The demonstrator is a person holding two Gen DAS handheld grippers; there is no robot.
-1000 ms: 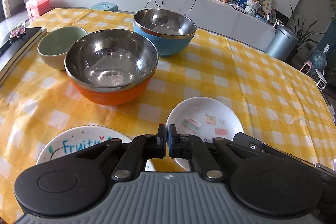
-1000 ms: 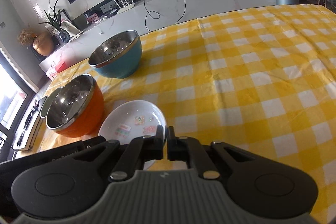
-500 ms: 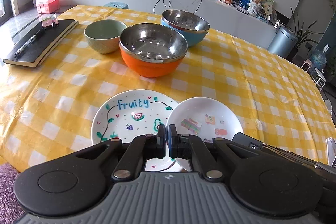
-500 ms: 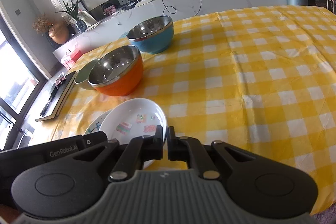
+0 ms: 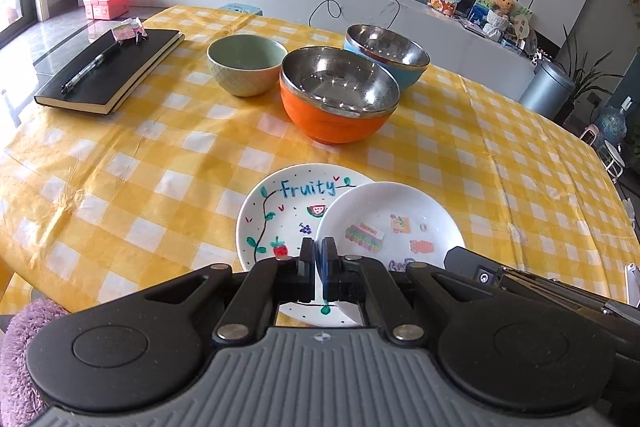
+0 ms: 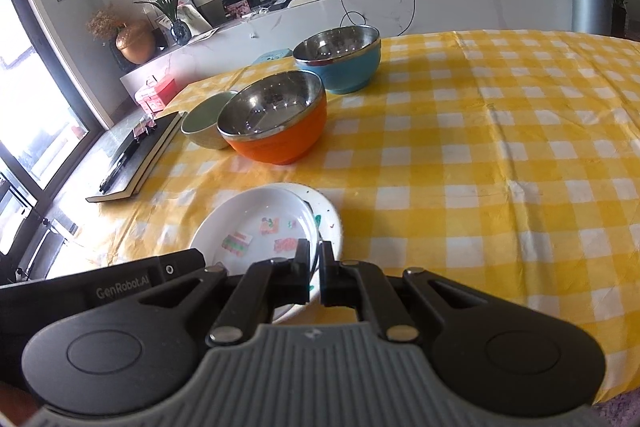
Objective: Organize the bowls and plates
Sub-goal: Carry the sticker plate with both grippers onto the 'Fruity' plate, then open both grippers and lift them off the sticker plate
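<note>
A white "Fruity" plate (image 5: 280, 211) lies near the front of the yellow checked table. A smaller white sticker plate (image 5: 392, 223) (image 6: 260, 223) rests partly on its right side. Behind them stand an orange steel-lined bowl (image 5: 338, 99) (image 6: 276, 119), a blue steel-lined bowl (image 5: 386, 53) (image 6: 338, 57) and a pale green bowl (image 5: 246, 67) (image 6: 204, 125). My left gripper (image 5: 319, 253) is shut and empty above the near rims of the plates. My right gripper (image 6: 315, 255) is shut, its tips at the sticker plate's near edge; whether it pinches the rim is unclear.
A black notebook (image 5: 112, 71) with a pen on it lies at the table's left edge. The table (image 6: 500, 155) stretches right of the dishes. A white counter, a grey bin (image 5: 548, 89) and plants stand behind.
Both grippers have pulled back and up from the bowls toward the table's front. The bowls look smaller and the Fruity plate shows fully. Both jaws stay shut.
</note>
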